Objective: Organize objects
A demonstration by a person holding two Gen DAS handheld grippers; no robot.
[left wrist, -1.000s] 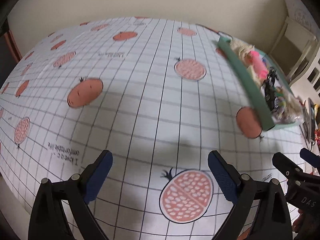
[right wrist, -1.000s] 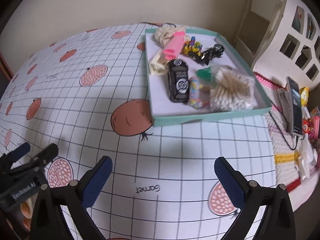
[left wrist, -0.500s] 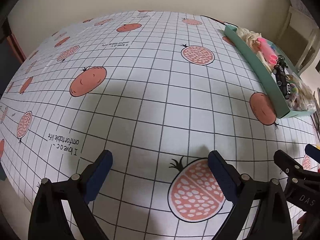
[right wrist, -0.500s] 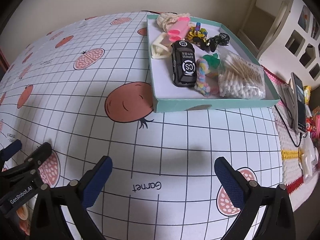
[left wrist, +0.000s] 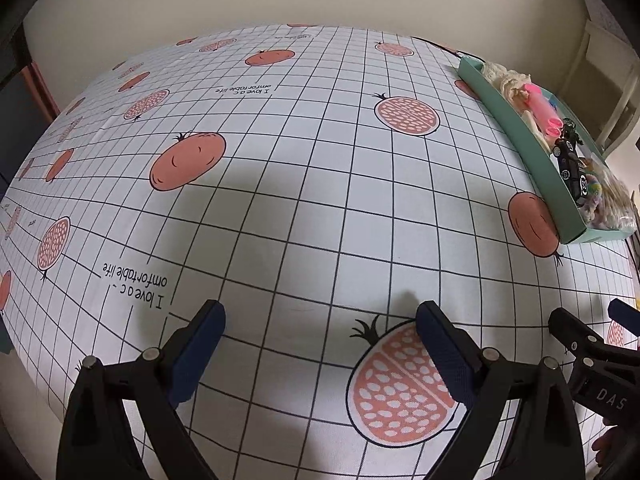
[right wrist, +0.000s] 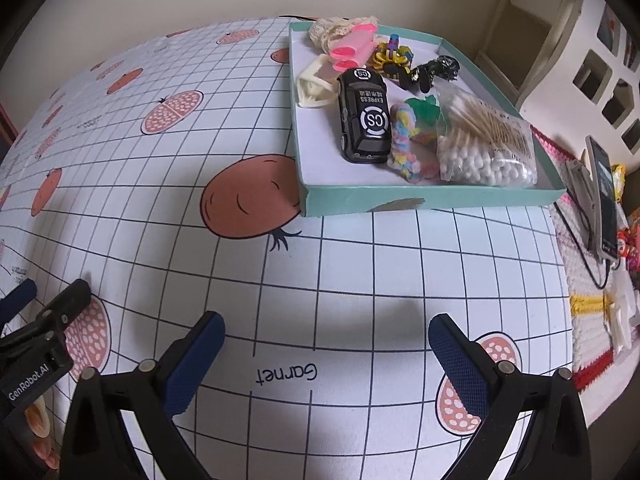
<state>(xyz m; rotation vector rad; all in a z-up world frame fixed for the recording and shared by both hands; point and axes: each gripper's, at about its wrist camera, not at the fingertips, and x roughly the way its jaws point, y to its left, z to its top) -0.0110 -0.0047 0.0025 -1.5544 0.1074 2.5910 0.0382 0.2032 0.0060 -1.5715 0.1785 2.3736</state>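
A teal tray stands on the checked tablecloth ahead of my right gripper, which is open and empty, well short of it. In the tray lie a black toy car, a bag of cotton swabs, a pink clip, a pastel scrunchie, a cream clip and a black-and-yellow toy. My left gripper is open and empty over bare cloth; the tray is far to its right.
A phone on a stand and small items lie on a knitted mat right of the tray. A white chair and shelf stand beyond the table's right edge. The other gripper shows at each view's edge.
Both grippers have moved lower and nearer the table, staying open. The tray has come nearer in the right wrist view. Nothing was picked up.
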